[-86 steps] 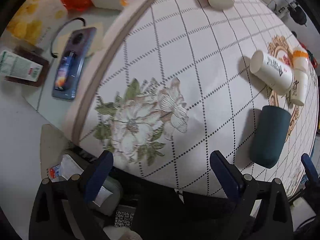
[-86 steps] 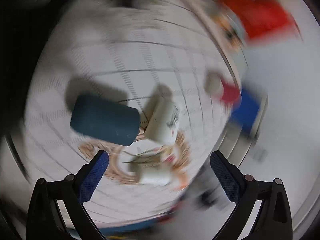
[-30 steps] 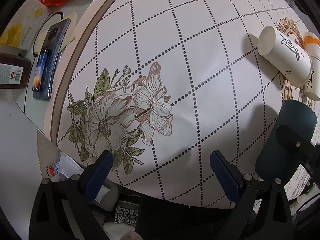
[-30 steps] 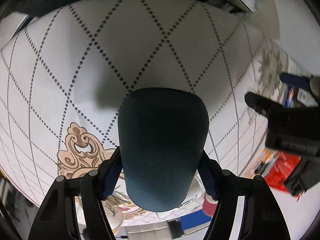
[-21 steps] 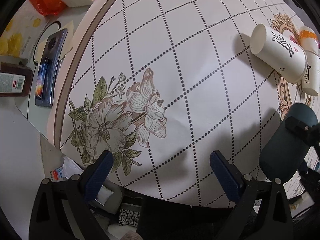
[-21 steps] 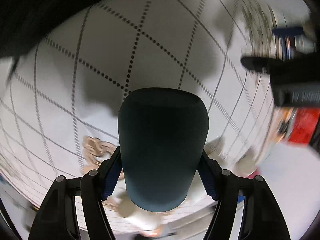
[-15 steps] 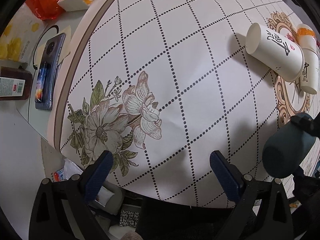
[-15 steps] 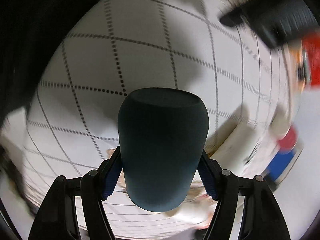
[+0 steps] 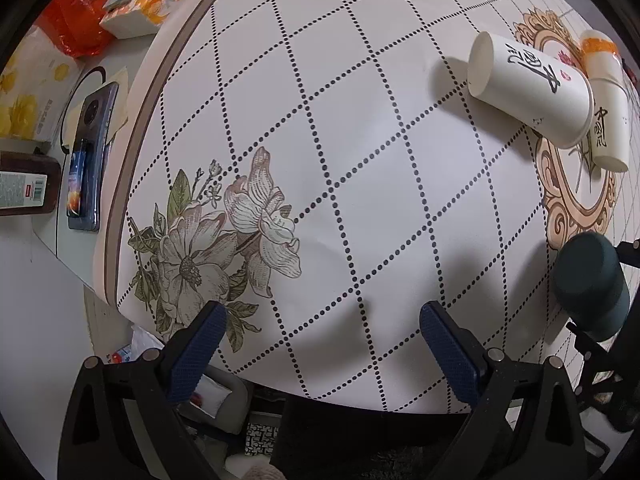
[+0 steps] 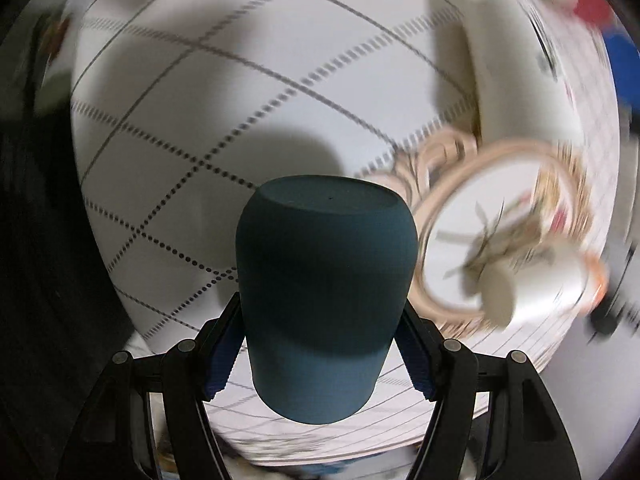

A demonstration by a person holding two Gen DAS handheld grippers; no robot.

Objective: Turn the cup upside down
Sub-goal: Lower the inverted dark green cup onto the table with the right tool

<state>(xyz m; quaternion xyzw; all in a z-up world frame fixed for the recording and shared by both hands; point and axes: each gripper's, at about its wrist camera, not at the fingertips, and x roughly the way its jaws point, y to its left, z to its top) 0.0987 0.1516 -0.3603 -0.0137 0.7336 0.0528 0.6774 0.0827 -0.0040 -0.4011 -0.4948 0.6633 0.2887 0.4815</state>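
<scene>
A dark teal cup (image 10: 324,288) is clamped between the blue pads of my right gripper (image 10: 320,356), closed base pointing away from the camera, held above the checked tablecloth (image 10: 224,92). In the left wrist view the same cup (image 9: 588,284) shows at the right edge, held in the air by the right gripper's black frame. My left gripper (image 9: 320,344) is open and empty, hovering over the table's near edge beside the flower print (image 9: 224,224).
Two white paper cups (image 9: 532,88) lie on their sides at the far right on a gold medallion print (image 9: 576,208). A phone (image 9: 88,156), a brown box (image 9: 24,188) and an orange bag (image 9: 76,28) sit on a side surface to the left.
My right gripper closed on the teal cup and lifted it off the cloth, then kept rotating with it. The left gripper stayed open and shifted only slightly.
</scene>
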